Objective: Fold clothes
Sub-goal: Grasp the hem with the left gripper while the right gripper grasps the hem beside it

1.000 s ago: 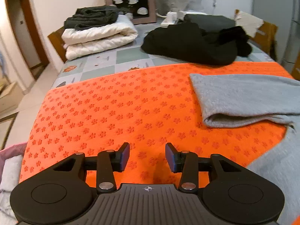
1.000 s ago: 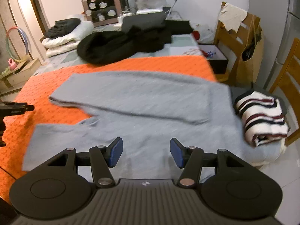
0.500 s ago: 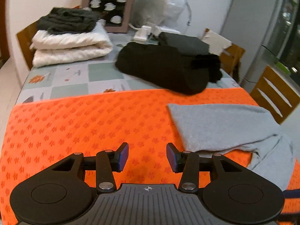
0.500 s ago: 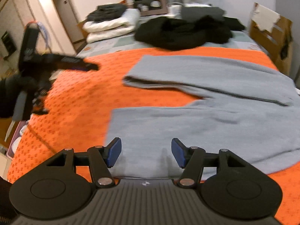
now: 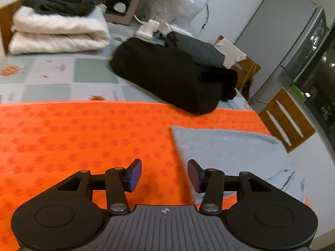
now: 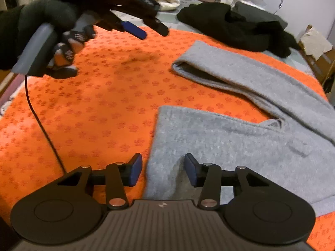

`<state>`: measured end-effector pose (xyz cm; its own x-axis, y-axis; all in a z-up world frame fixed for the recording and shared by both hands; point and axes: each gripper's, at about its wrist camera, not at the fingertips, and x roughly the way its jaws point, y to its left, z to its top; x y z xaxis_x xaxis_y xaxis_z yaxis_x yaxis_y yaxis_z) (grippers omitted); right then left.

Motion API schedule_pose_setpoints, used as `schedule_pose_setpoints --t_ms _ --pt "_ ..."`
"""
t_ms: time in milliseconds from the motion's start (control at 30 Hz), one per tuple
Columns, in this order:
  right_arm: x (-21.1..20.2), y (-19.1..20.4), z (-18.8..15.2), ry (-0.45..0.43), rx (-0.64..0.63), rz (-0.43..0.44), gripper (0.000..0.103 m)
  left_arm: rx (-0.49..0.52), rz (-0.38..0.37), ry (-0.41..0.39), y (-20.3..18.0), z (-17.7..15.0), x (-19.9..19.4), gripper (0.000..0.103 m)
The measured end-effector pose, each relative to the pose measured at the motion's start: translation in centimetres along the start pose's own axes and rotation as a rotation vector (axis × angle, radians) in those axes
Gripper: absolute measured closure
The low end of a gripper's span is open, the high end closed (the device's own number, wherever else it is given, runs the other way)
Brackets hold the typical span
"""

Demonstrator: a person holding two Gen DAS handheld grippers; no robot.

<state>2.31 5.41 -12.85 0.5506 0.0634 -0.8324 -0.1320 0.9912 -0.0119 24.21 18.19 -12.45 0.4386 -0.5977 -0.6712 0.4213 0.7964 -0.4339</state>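
Orange floral mat (image 6: 100, 108) covering the near part of the table; beyond its far edge, a pale checked tablecloth (image 5: 62, 77). Grey sweater (image 6: 240, 146) lying flat on the right side of the mat, hem edge nearest the right-wrist camera, one sleeve (image 6: 219, 71) stretched diagonally across the mat above the body; in the left-wrist view only that sleeve's end (image 5: 219, 146) shows. Black garment heap (image 5: 167, 77) on the tablecloth, its near edge overlapping the mat. Folded white bedding (image 5: 56, 33) at far left, a dark garment (image 5: 58, 0) on top. Right gripper (image 6: 163, 168) over the sweater's hem corner, jaws closing, fabric between the pads but not yet pinched. Left gripper (image 5: 164, 174) above bare mat just left of the sleeve end, jaws opening, empty; seen also from the right wrist, in a gloved hand (image 6: 48, 25).
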Motion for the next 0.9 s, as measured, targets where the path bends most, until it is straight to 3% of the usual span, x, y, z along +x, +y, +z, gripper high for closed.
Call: schedule_pose_setpoints --t_ms 233,300,367,667,900 --pt "-0.1 -0.7 -0.3 -0.017 0.048 -0.047 0.083 -0.112 -0.051 0.041 -0.6 0.6 4.3 0.051" --pt "-0.2 -0.8 -0.3 -0.018 0.057 -0.053 0.092 -0.115 -0.057 0.051 -0.9 0.5 4.9 0.065" --pt "-0.5 -0.7 -0.2 -0.017 0.062 -0.050 0.094 -0.107 -0.072 0.071 -1.1 0.3 5.2 0.097" --pt "-7.0 -0.5 -0.4 -0.061 0.077 -0.049 0.097 -0.065 -0.112 0.031 -2.7 0.1 0.3 0.098" --pt "-12.6 -0.3 -2.2 -0.060 0.101 -0.032 0.098 -0.053 -0.108 0.017 -4.0 -2.3 -5.2 0.098"
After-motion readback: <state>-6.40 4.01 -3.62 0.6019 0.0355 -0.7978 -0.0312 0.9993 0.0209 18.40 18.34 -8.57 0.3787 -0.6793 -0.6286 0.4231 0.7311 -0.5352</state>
